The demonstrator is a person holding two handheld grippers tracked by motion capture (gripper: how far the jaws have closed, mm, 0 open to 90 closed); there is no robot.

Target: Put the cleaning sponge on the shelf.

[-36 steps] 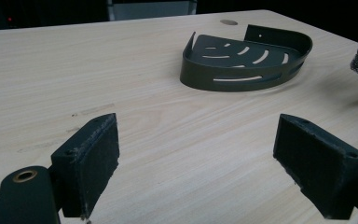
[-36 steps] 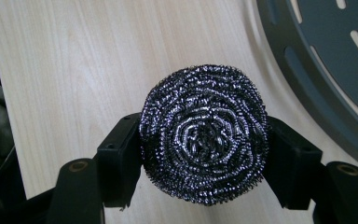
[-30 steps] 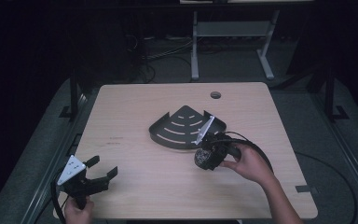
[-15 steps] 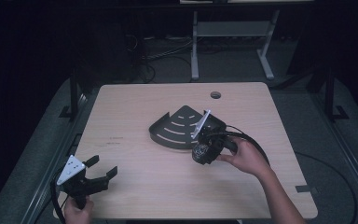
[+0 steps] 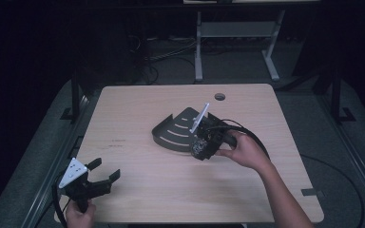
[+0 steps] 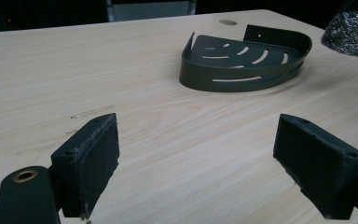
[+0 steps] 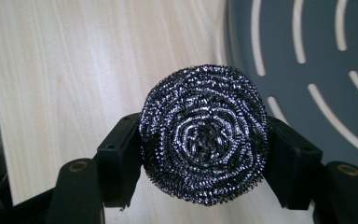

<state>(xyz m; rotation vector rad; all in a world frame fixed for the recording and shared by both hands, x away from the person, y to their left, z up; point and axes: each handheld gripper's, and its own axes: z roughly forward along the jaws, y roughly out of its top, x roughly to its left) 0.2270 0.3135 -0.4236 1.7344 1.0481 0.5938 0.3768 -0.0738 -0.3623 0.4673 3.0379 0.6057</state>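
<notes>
A round steel-wool scourer (image 7: 204, 135) sits squeezed between the two black pads of my right gripper (image 7: 204, 142), which is shut on it. From above, that gripper (image 5: 200, 150) hovers at the near right edge of a dark quarter-round slotted tray (image 5: 176, 130) in the middle of the table. The tray's slotted floor (image 7: 307, 56) lies just to the right of the scourer. My left gripper (image 5: 105, 169) is at the table's near left corner, open, with bare wood between its pads (image 6: 93, 158). It faces the tray (image 6: 242, 60) and the scourer (image 6: 352, 33) farther off.
The light wooden table (image 5: 138, 109) has a round cable hole (image 5: 219, 96) near its far edge. A black cable (image 5: 256, 140) loops from the right gripper over the table. Beyond the table, a metal stand's legs (image 5: 199, 52) and cables lie on the dark floor.
My right gripper has carried the scourer a little to the left and farther from the person, closer to the tray. The left gripper has stayed where it was.
</notes>
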